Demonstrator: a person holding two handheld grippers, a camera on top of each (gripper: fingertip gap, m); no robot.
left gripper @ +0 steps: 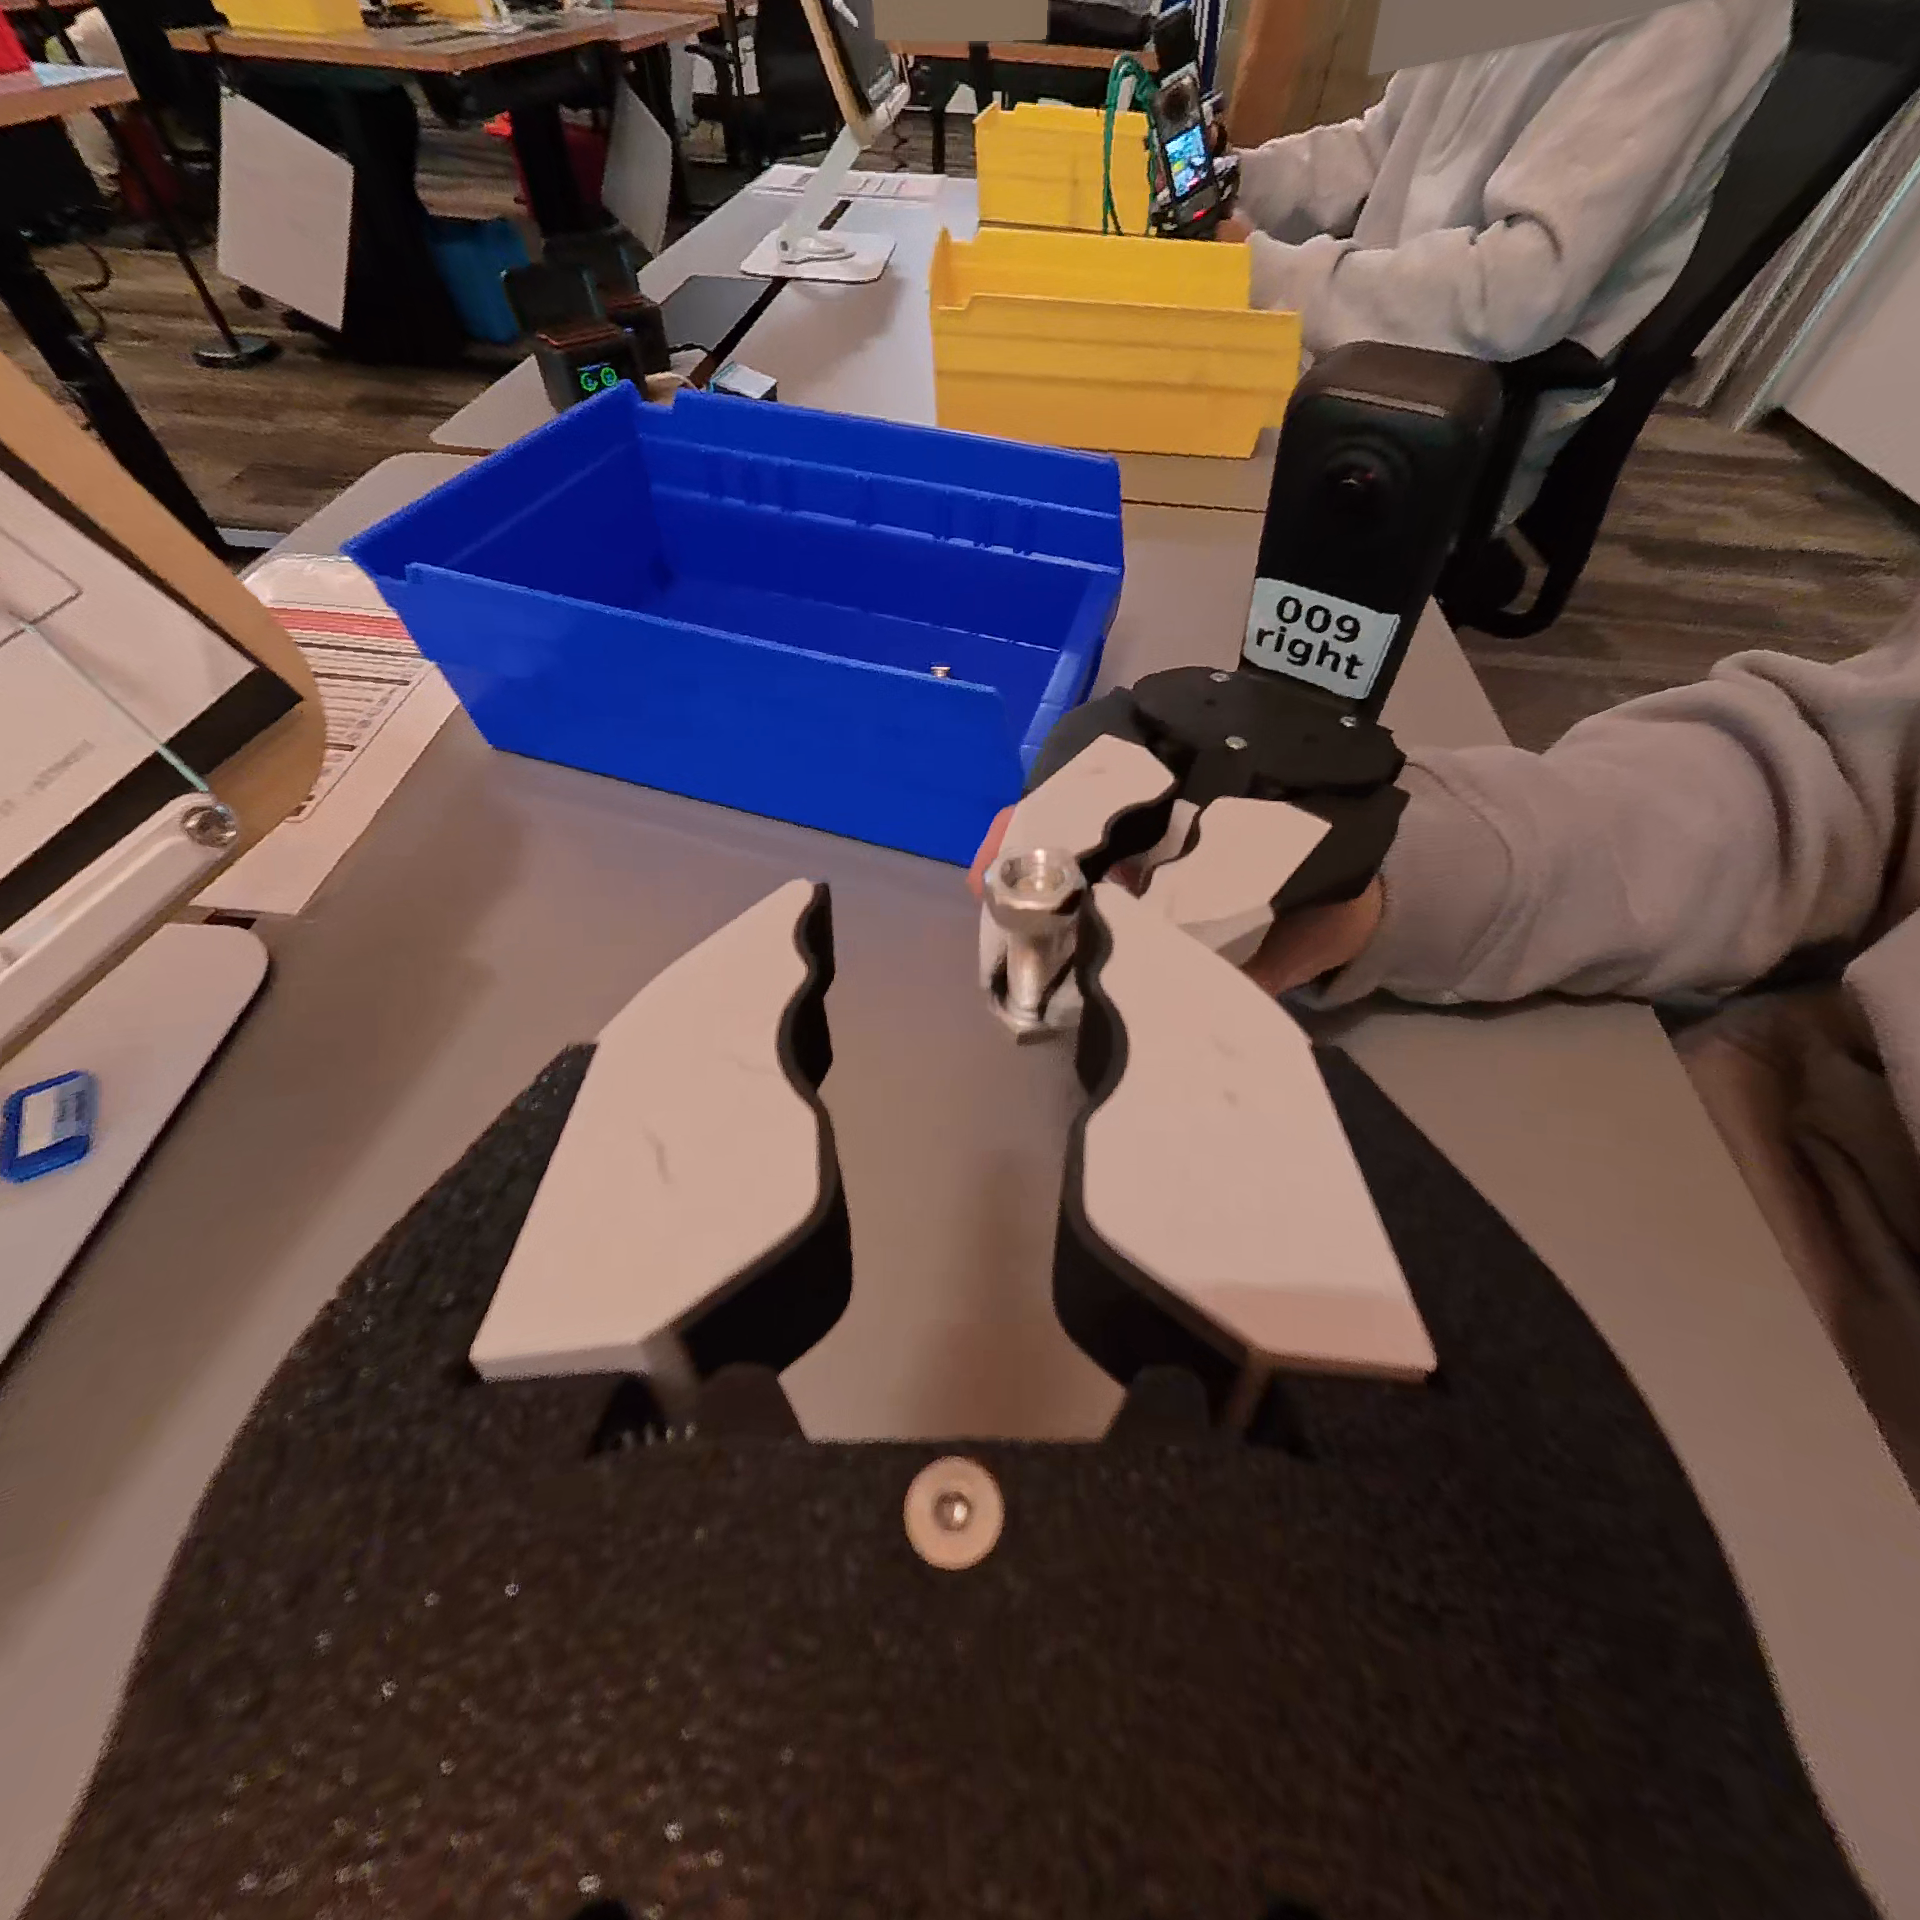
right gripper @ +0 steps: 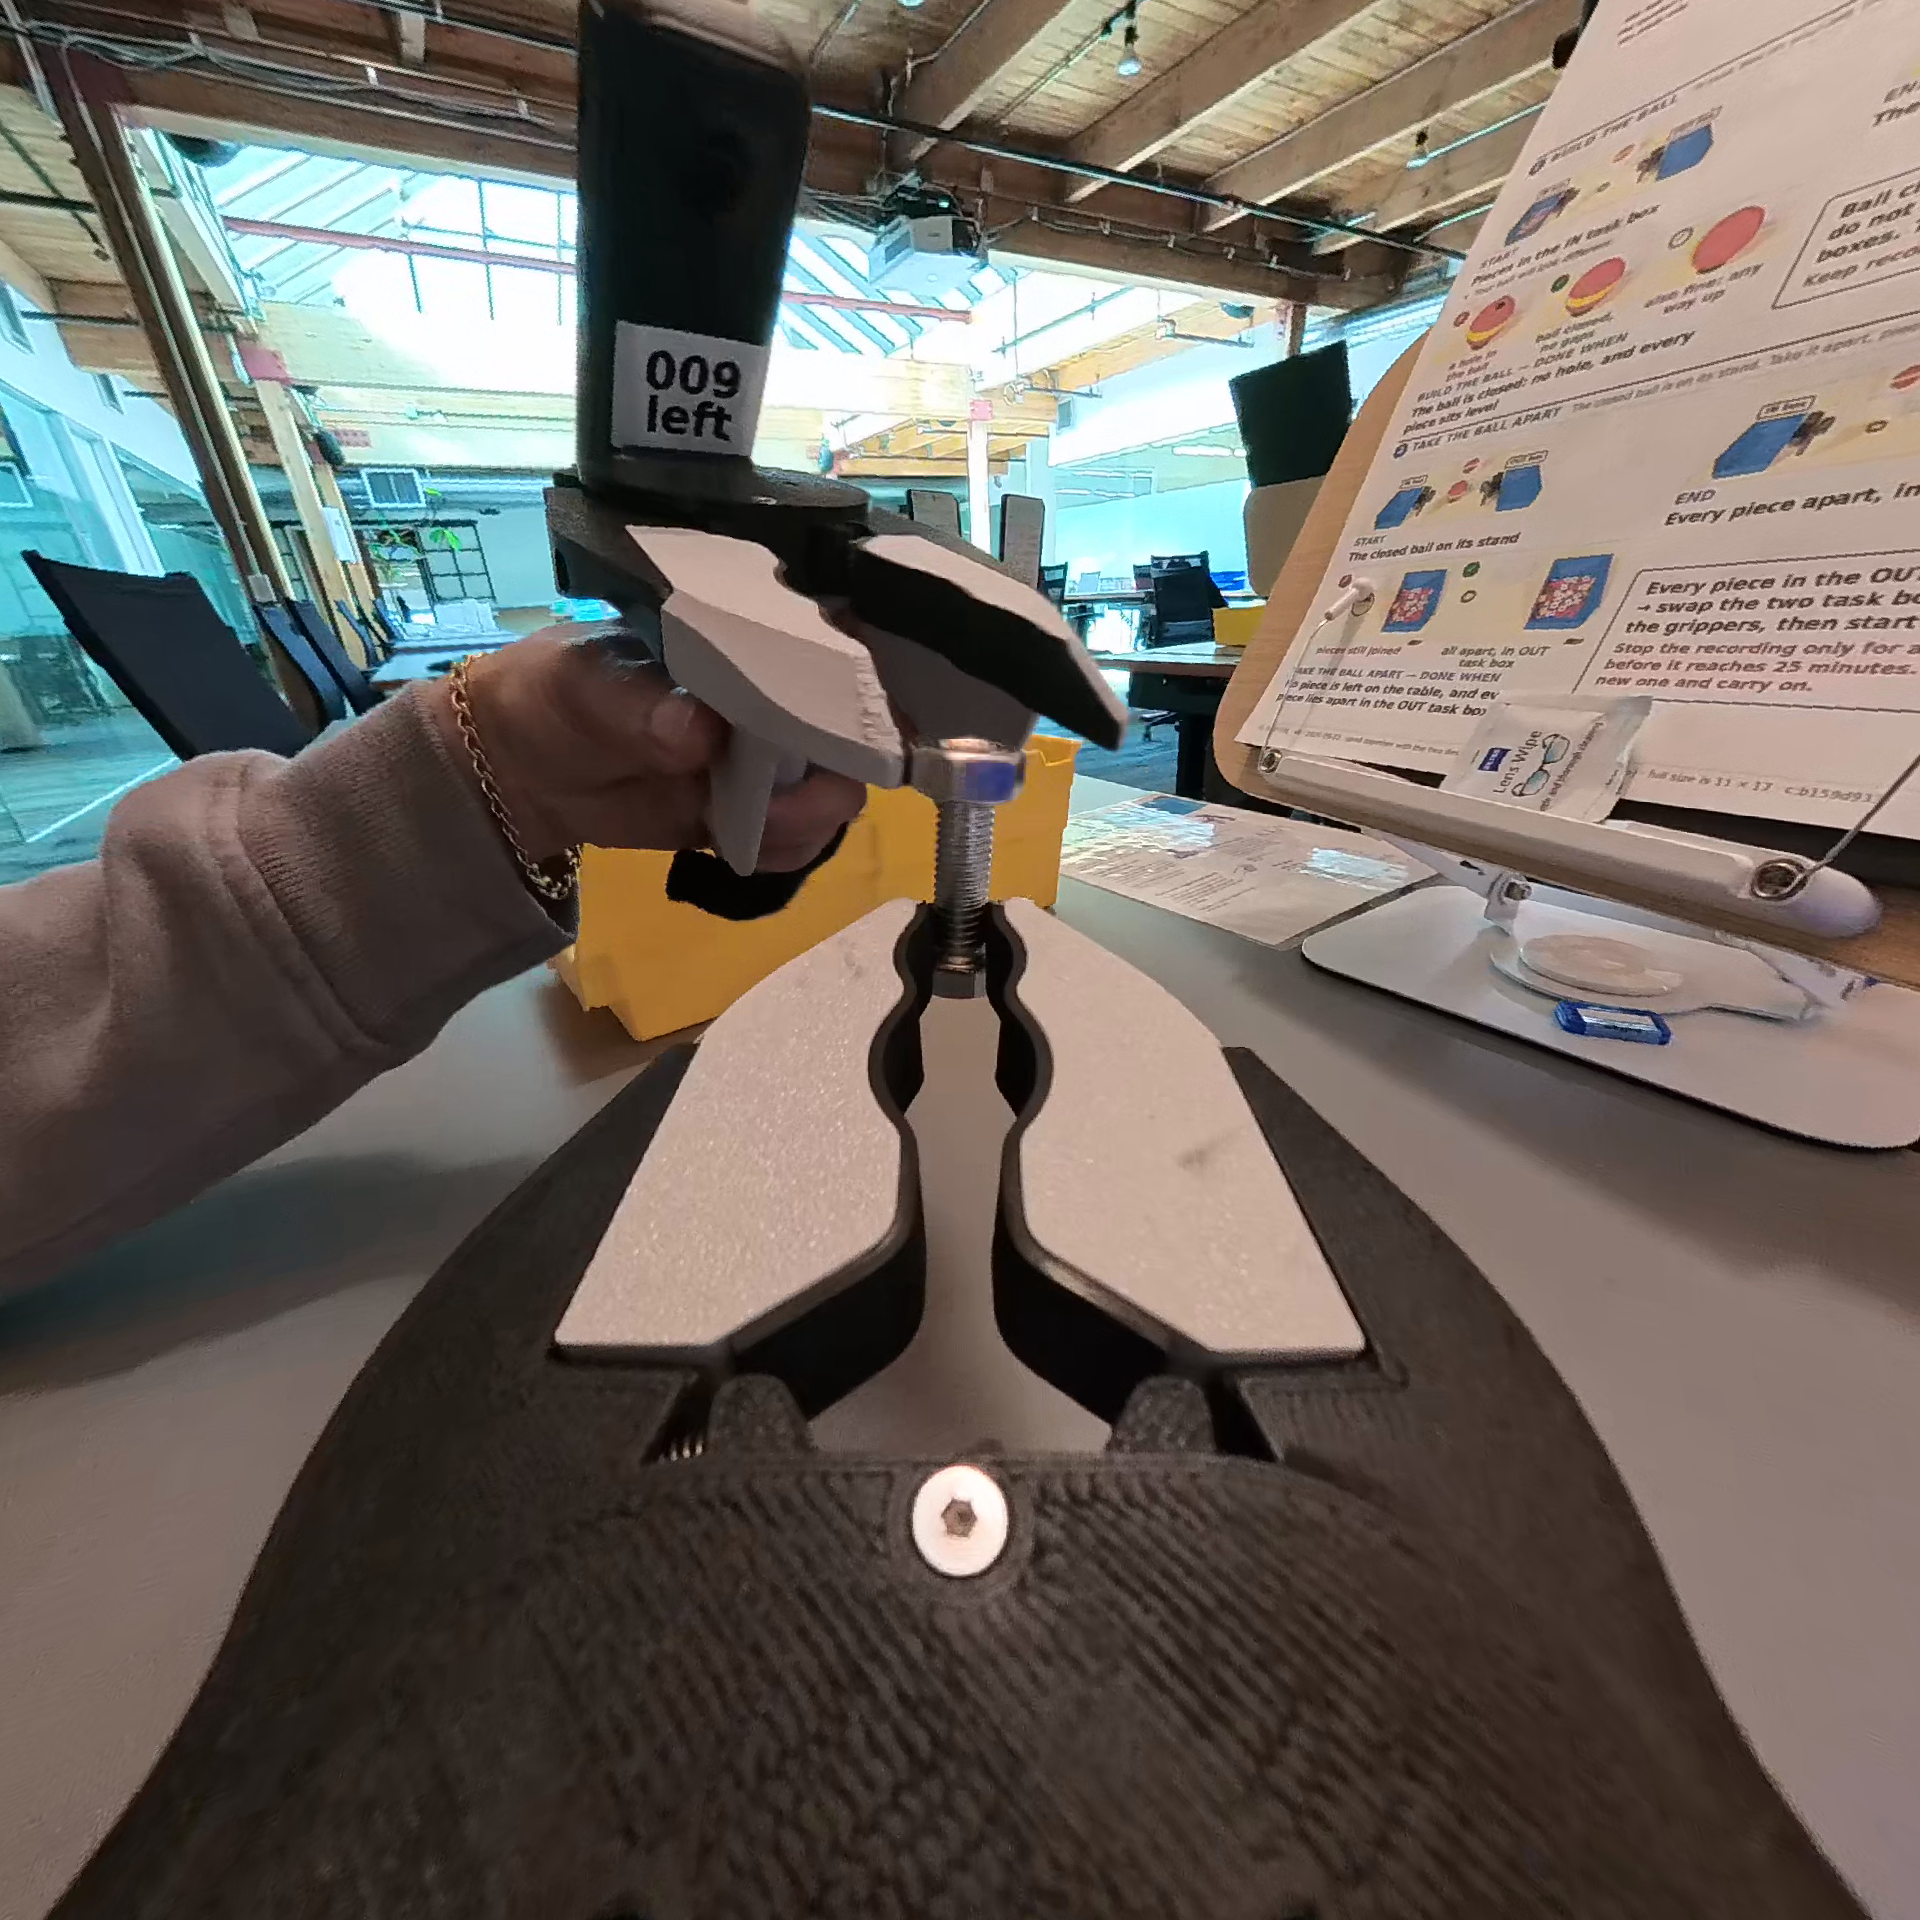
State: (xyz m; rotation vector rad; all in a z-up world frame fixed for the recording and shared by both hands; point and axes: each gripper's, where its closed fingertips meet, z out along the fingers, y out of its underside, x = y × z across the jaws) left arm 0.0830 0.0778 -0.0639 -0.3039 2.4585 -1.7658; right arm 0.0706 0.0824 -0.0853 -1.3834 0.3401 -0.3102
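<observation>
A steel hex bolt (right gripper: pixel 964 883) stands upright just above a smooth grey table (left gripper: pixel 582 997), its threaded shank clamped near the bottom between the tips of the right gripper (right gripper: pixel 958 940). That gripper's two flat, pale grey fingers (right gripper: pixel 769 1143) have wavy black rubber inner edges, and these press on the thread from both sides. A shiny hex nut (right gripper: pixel 961 771) sits at the bolt's top end.

The left gripper (left gripper: pixel 951 940) stands with its jaws open. In its own view the bolt rises just inside its right-hand finger (left gripper: pixel 1195 1091), with clear space between the bolt and the other finger. Seen from the right wrist, one finger edge lies against the nut's side; whether the second finger touches it cannot be told.

A glossy blue plastic bin (left gripper: pixel 727 665) with ribbed walls sits beyond the left gripper, close to the right gripper. Yellow bins (left gripper: pixel 1101 343) stand farther back. A tilted wooden document stand (right gripper: pixel 1558 520) holding a printed sheet rests on a white base at the table's edge. Bare tabletop lies open in front of both grippers. Each gripper is held by a hand (right gripper: pixel 623 727) in a grey knitted sleeve (right gripper: pixel 208 956).
</observation>
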